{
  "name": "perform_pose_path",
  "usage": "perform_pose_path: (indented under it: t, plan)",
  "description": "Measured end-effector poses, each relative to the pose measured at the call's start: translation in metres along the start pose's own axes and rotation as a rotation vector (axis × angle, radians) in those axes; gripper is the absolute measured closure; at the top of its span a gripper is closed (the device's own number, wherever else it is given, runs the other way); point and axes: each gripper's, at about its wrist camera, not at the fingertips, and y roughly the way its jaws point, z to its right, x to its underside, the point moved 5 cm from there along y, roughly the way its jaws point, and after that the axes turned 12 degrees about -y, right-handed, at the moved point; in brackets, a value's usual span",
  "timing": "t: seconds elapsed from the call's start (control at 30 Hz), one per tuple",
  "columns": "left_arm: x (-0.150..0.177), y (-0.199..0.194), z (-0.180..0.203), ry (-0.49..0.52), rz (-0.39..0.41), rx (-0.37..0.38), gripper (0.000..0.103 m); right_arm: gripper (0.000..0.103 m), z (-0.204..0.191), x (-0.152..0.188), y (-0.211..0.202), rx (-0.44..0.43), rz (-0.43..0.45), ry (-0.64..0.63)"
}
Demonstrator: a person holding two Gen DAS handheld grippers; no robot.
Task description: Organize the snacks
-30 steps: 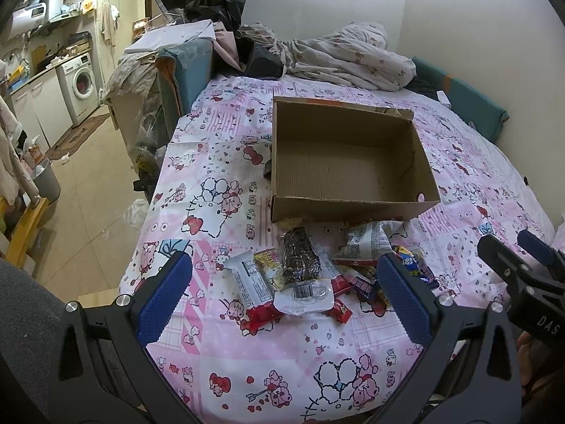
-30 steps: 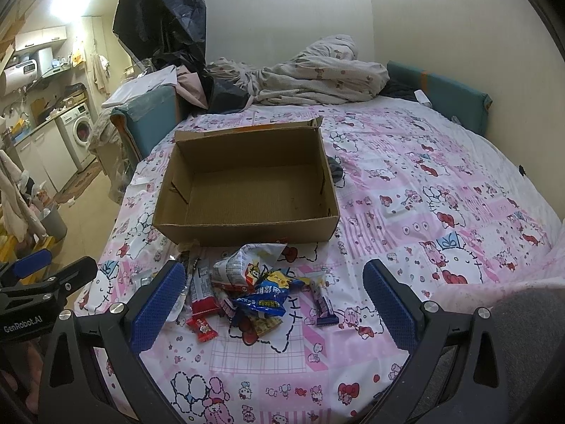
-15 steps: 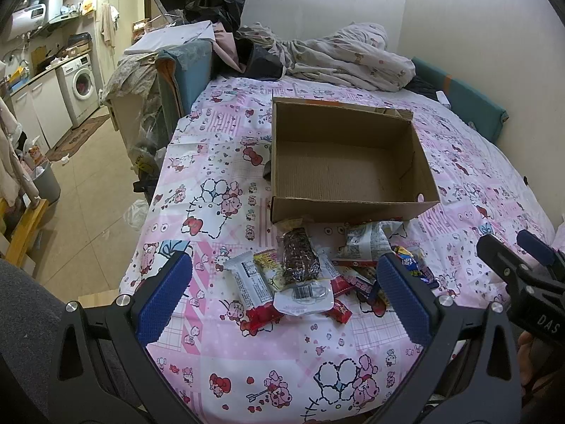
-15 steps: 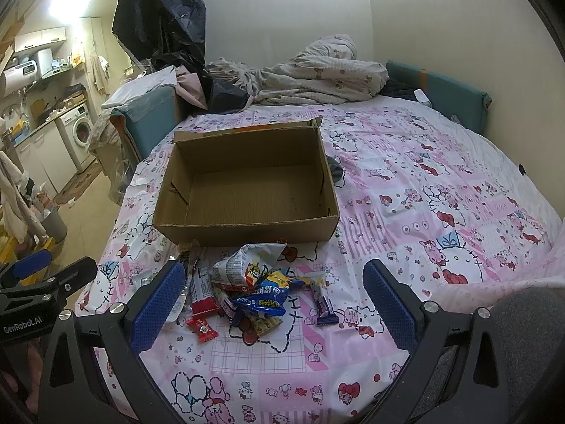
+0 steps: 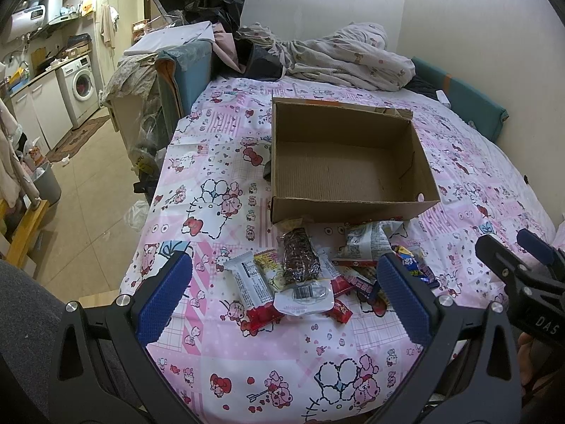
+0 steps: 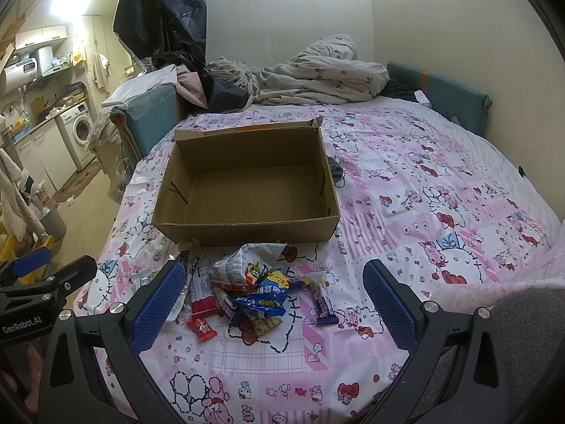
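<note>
A cardboard box (image 5: 348, 162) is sitting open on the bed (image 6: 441, 190), which is wearing a pink cartoon sheet. The snacks (image 5: 317, 272) are lying in a loose pile on the sheet just in front of the box's near wall, among them a dark bar (image 5: 299, 258) and a blue packet (image 6: 266, 295). The left gripper (image 5: 282, 296) is hovering over the pile with its jaws spread wide, gripping nothing. The right gripper (image 6: 273, 304) is doing likewise, jaws released.
</note>
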Motion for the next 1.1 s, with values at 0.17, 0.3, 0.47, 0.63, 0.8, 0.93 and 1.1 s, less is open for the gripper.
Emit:
perform_pose_path:
  t: [0.17,0.3,0.47,0.63,0.8,0.93,1.1]
  plan:
    - [0.000,0.000,0.000,-0.001,0.001,-0.003,0.000,0.000,0.000,0.000,0.000,0.001,0.000,-0.002]
    - [0.000,-0.001,-0.001,-0.003,0.000,-0.004,0.000,0.000,0.000,0.000,0.000,0.002,0.000,0.001]
    - [0.000,-0.002,-0.001,-0.001,0.001,-0.005,0.000,0.000,0.000,0.000,0.000,0.002,-0.001,0.004]
    - [0.000,0.000,-0.001,0.004,0.001,-0.023,0.000,0.000,0.000,0.001,0.000,0.000,-0.002,0.006]
    - [-0.013,0.012,-0.011,-0.042,-0.062,-0.038,0.000,0.000,0.013,-0.009,0.019,-0.094,-0.085,0.093]
    - [-0.039,0.029,-0.026,-0.117,-0.149,-0.071,0.001,0.000,0.038,-0.024,0.042,-0.124,-0.169,0.181]
    - [-0.057,0.063,-0.048,-0.191,-0.255,-0.117,0.004,0.000,0.071,-0.026,0.078,-0.158,-0.301,0.258]
